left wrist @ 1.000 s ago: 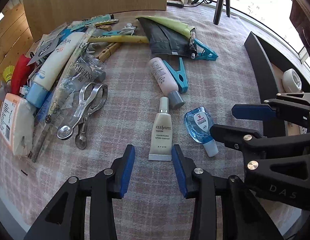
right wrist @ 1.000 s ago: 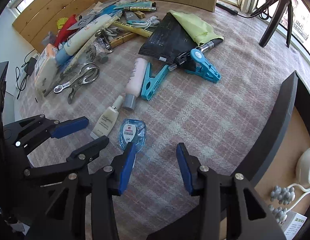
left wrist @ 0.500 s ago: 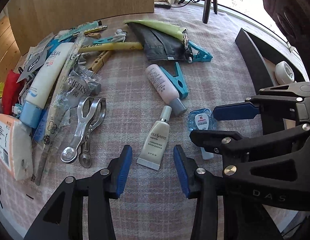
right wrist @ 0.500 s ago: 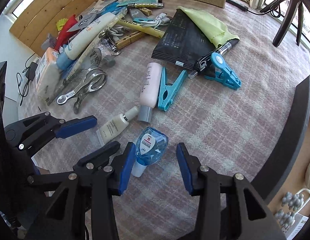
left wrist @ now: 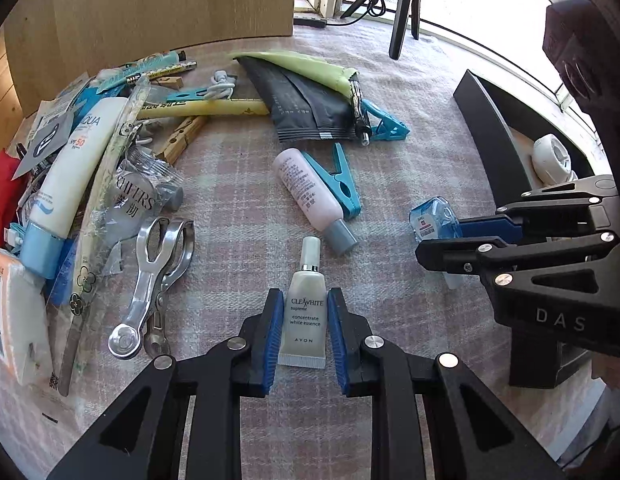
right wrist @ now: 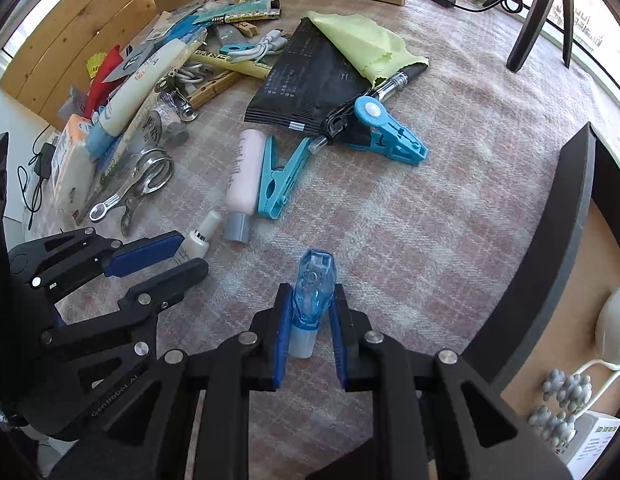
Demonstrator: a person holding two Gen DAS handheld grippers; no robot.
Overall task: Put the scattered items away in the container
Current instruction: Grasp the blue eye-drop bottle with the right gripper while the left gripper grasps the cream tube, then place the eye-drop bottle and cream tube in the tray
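Barely begun: our left claw (left wrist: 302, 330) clamps the white tube (left wrist: 304, 312), our right claw (right wrist: 308, 330) the blue dispenser (right wrist: 313, 292), clutter filling the tabletop's (right wrist: 449, 208) upper left

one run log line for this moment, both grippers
left gripper: shut on white tube | right gripper: shut on blue bottle | container: neither item in yet
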